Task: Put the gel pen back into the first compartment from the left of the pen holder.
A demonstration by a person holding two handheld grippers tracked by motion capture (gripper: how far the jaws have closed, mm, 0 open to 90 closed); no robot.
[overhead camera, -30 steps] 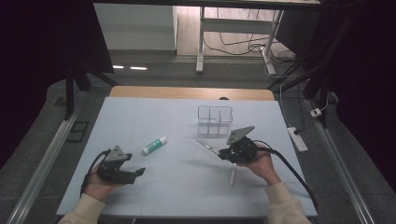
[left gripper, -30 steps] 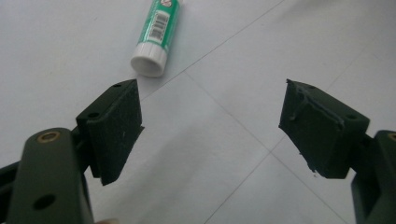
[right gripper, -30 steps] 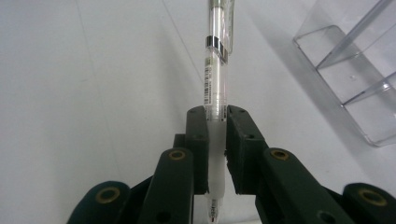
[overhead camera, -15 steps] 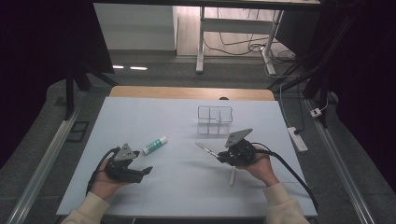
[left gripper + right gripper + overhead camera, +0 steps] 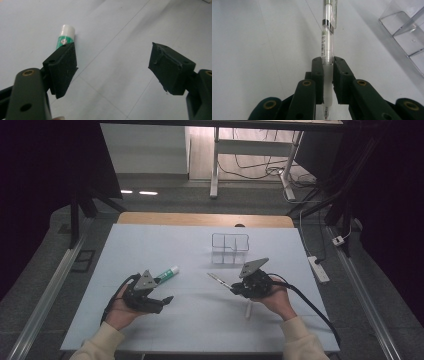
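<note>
High view: my left gripper (image 5: 167,299) has crept toward the green glue stick (image 5: 166,273) since a second ago, while my right gripper (image 5: 231,290) has kept its place.
Left jaws stand spread with nothing between them, the glue stick lying on the table (image 5: 150,245) just beyond one pad (image 5: 62,67); I judge a pick-up is next. Right jaws pinch the clear pen (image 5: 327,47) near its tip, its barrel reaching out toward the clear compartment box (image 5: 230,248), nearby but apart. Count: one glue stick, one pen, one box, two grippers.
</note>
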